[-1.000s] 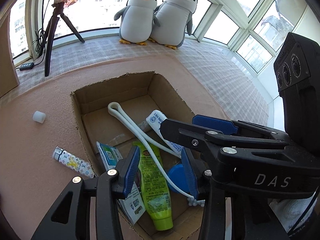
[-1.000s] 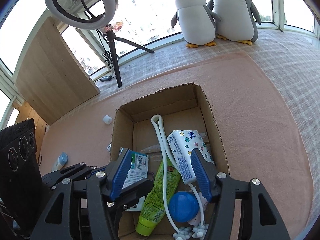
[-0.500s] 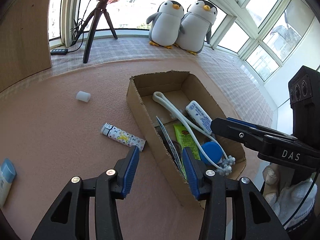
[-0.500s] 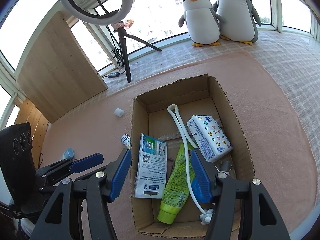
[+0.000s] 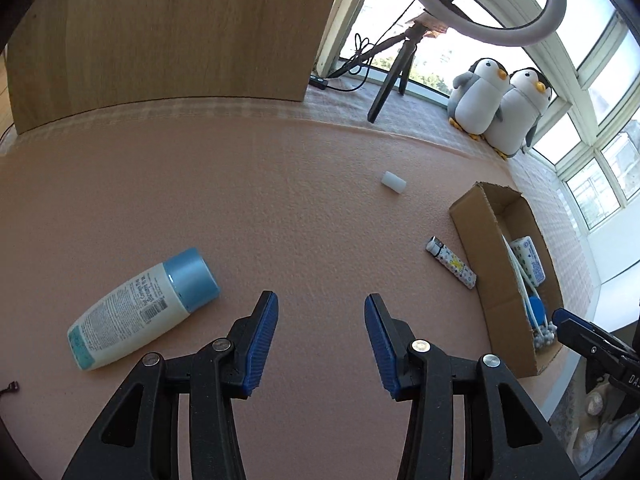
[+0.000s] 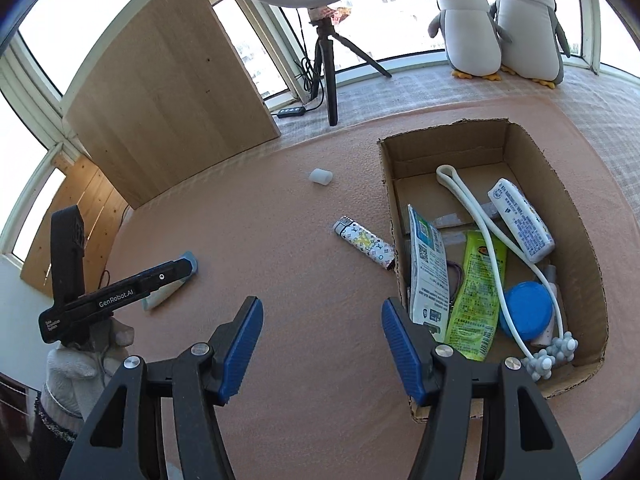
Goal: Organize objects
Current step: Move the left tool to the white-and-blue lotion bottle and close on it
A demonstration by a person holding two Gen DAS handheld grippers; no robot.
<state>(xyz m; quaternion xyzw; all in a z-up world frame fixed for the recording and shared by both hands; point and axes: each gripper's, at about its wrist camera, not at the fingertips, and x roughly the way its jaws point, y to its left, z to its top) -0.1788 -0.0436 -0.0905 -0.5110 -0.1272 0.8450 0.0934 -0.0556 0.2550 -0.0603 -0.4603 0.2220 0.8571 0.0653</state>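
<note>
Your left gripper has swung away from the cardboard box toward the lotion bottle lying on the pink mat, jaws spread and empty. Your right gripper hovers spread beside the box.

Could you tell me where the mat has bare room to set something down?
Widest: between the wooden board, white cap and lotion bottle. Also ahead of the left gripper. Crowded: the cardboard box; the lighter lies against its wall.
</note>
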